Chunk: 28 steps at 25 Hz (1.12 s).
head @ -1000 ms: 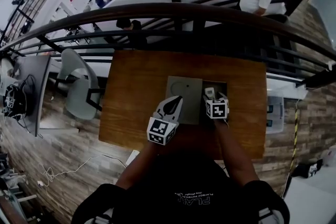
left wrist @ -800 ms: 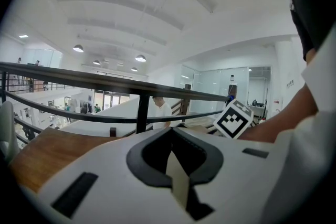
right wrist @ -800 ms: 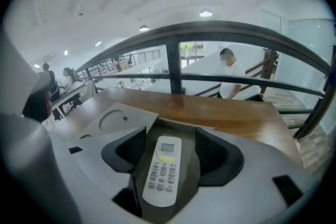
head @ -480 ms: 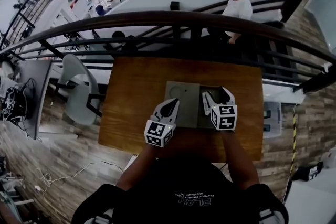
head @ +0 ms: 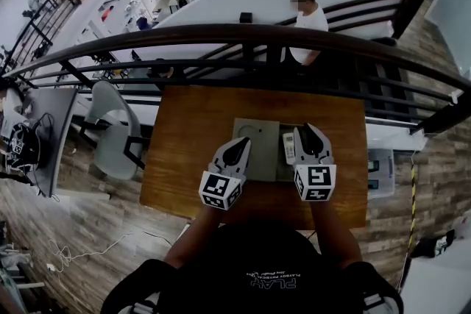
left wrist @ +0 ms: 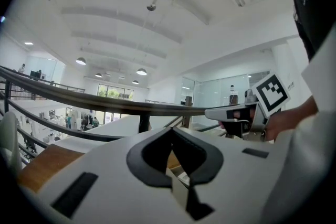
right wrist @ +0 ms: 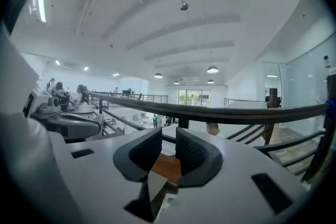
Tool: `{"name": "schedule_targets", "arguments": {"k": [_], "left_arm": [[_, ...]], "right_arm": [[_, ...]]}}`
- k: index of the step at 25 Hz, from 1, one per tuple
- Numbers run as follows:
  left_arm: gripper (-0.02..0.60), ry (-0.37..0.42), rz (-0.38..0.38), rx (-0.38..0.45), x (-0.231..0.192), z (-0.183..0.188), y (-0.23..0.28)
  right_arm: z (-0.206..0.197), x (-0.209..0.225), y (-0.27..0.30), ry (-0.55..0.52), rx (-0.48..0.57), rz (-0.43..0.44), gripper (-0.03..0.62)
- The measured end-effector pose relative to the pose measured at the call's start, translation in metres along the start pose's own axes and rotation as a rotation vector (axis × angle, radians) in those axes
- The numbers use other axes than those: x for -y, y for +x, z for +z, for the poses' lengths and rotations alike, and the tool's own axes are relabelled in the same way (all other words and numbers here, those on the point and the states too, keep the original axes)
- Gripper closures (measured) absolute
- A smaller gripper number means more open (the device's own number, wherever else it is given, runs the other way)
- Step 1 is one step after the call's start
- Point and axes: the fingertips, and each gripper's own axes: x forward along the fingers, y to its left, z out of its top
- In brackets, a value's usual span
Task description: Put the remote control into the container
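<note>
- The wooden desk (head: 191, 121) stands against a dark railing (head: 243, 33) that runs just past its far edge. A grey chair (head: 110, 121) is off its left edge.
- The container (head: 285, 173) sits close to the desk's near edge, a little right of the middle. Its left part is a flat grey panel (head: 256, 140) and its right part is a dark open well.
- The remote control (head: 289, 147), white and slim, lies in that well. Its long side runs along the panel's right edge, pointing toward the far edge.
- The right gripper (head: 309, 130) is over the well just right of the remote. Its jaws stand at a narrow gap and are closing with nothing between them; only desk wood and railing show through the gap.
- The left gripper (head: 237, 147) is at the panel's left side near the near edge. Its jaw tips are pressed together and it carries nothing.
- The desk's whole left half is bare wood, as is a broad strip between the container and the far edge.
- A narrower bare strip runs from the container to the right edge.
- The container's near wall lies near the near edge, with both forearms crossing that edge.
- A person (head: 305, 18) stands beyond the railing, well apart from the desk.
</note>
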Motion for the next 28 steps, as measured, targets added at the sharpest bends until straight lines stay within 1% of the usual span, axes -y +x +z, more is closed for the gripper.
{"name": "schedule_targets", "arguments": {"k": [4,6,12,16,28], "left_arm": [[0.574,0.005,-0.01,0.036,0.006,0.016,-0.002],[0.575,0.009,-0.013,0.049,0.01,0.023,-0.004],[0.575,0.009,-0.018,0.064,0.014,0.027,-0.004],[0.575,0.007,-0.016,0.067,0.016,0.026,-0.003],[0.575,0.018,-0.001,0.063,0.02,0.024,-0.001]], "right_arm": [[0.011,0.003,-0.01,-0.01,0.048,-0.032,0.547],[0.016,0.002,-0.016,-0.02,0.069,-0.04,0.562],[0.026,-0.003,-0.031,-0.016,0.147,-0.022,0.565],[0.025,-0.006,-0.037,-0.015,0.179,-0.015,0.565],[0.017,-0.004,-0.04,-0.01,0.159,-0.018,0.565]]}}
